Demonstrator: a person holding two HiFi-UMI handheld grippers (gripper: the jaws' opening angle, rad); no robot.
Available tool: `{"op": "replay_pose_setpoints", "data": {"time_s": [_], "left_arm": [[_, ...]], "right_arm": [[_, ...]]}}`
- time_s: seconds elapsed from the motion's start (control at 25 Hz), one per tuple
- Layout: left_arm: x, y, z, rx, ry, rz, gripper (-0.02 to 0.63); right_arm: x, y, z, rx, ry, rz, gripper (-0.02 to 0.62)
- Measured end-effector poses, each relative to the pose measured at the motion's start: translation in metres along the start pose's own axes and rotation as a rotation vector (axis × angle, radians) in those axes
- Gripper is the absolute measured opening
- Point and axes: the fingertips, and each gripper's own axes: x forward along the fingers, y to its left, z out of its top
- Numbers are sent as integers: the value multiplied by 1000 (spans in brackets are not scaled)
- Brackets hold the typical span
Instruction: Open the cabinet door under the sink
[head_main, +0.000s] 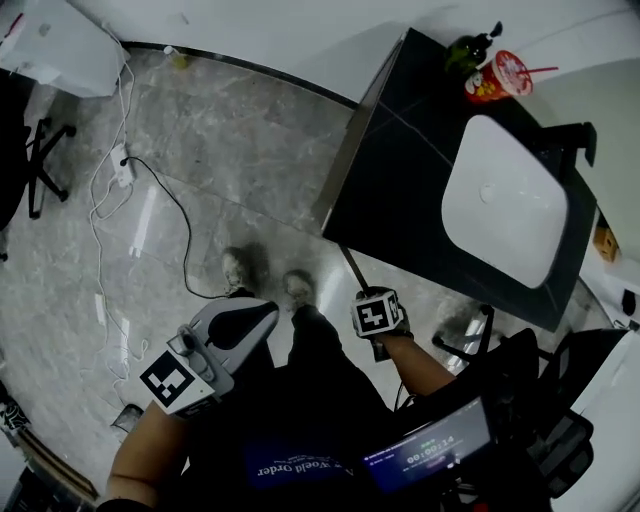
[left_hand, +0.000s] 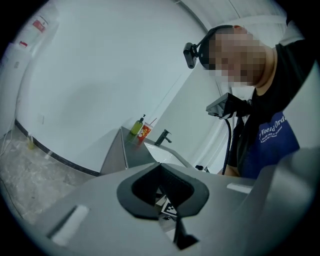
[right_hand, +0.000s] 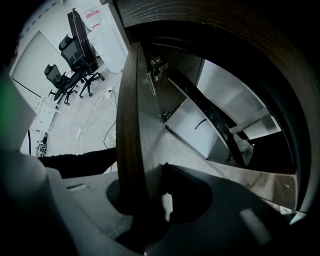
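Observation:
The dark sink cabinet (head_main: 400, 170) with its white basin (head_main: 505, 195) stands at the upper right of the head view. Its door (head_main: 352, 268) is swung out, seen as a thin dark edge. My right gripper (head_main: 378, 330) points down onto that edge. In the right gripper view the dark wood door (right_hand: 131, 125) runs between the jaws of the right gripper (right_hand: 150, 200), which are shut on it; hinges and the cabinet's inside show behind. My left gripper (head_main: 240, 322) is held up at the lower left, away from the cabinet. The left gripper (left_hand: 172, 220) is shut and empty.
A green bottle (head_main: 470, 50) and a red cup (head_main: 500, 78) stand on the counter behind a black faucet (head_main: 570, 135). A cable and power strip (head_main: 125, 165) lie on the marble floor. A chair base (head_main: 40, 150) is at the left, and the person's shoes (head_main: 238, 268) face the door.

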Motion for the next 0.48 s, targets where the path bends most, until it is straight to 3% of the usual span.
{"op": "replay_pose_setpoints", "data": {"time_s": [0.48], "left_arm": [[38,50,31,60,52,-278,-2]], "right_arm": [[5,22,-7,161,3,-3,92]]}}
